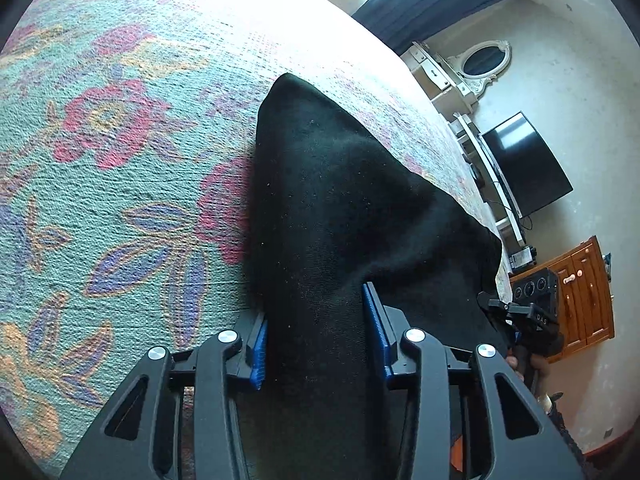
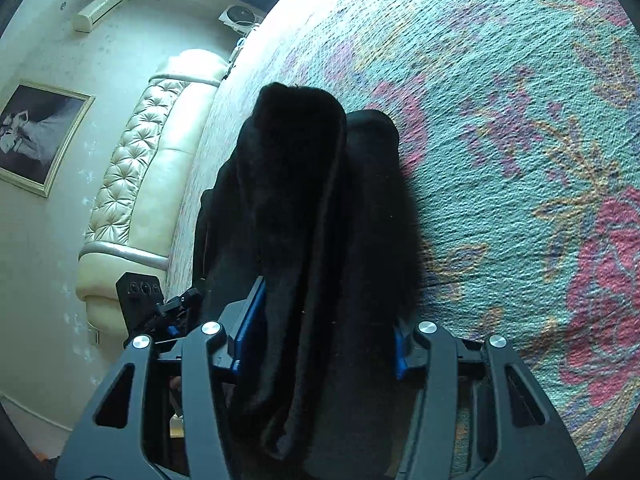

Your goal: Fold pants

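Observation:
Black pants (image 1: 332,184) lie bunched on a teal floral bedspread (image 1: 120,160), close to its edge. My left gripper (image 1: 316,308) is shut on a thick fold of the fabric, which fills the gap between its blue pads (image 1: 258,352). In the right wrist view the pants (image 2: 296,184) run away from me as two long dark rolls. My right gripper (image 2: 328,312) is shut on their near end, cloth packed between the pads (image 2: 248,332). Each view catches the other gripper beside the cloth: the right gripper (image 1: 532,316) and the left gripper (image 2: 160,312).
The bedspread (image 2: 520,120) stretches wide beside the pants. Past the bed edge stand a black TV (image 1: 520,164), a wooden cabinet (image 1: 584,296) and a white dresser with an oval mirror (image 1: 484,60). A cream tufted headboard (image 2: 136,184) and a framed picture (image 2: 40,136) lie on the other side.

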